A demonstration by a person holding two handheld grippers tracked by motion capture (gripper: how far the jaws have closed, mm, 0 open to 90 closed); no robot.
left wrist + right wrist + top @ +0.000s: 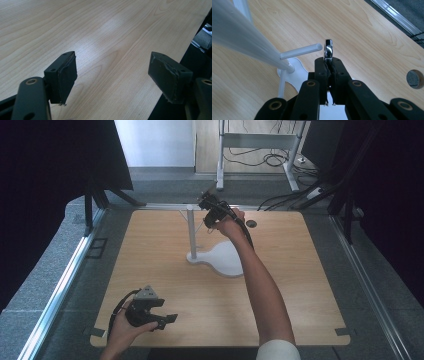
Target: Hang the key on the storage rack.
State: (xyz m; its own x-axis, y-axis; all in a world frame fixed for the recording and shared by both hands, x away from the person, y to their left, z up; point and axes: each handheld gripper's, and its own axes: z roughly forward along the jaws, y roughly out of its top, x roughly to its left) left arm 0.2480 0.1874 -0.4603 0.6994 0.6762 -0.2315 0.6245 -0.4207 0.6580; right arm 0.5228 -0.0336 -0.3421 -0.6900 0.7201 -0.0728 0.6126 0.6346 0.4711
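Jaws on my right gripper (328, 62) are pressed together on a small shiny metal ring (328, 49), which stands up on edge out of the pads with its upper half showing above them. In the right gripper view the ring sits just beside the tip of a short white peg (301, 51) that sticks out sideways from a white stand (287, 67); I cannot tell whether ring and peg touch, but the ring is not threaded over the peg. From the high view I see my right gripper (212, 212) held up in the air at the far middle of the wooden table (165, 305), close to the top of the stand's upright post (190, 232), with my right forearm stretched out across the tabletop. The post rises from a flat white base (226, 260) that lies on the table near its middle. A round hole (251, 224) in the tabletop lies just beyond my right hand. My left gripper (159, 314) is near the front left corner, well apart from the stand, held low over the wood in my left hand (120, 332). In the left gripper view its jaws stand wide apart with bare tabletop between the two worn black pads (68, 75), and the table's edge runs just past the right-hand one.
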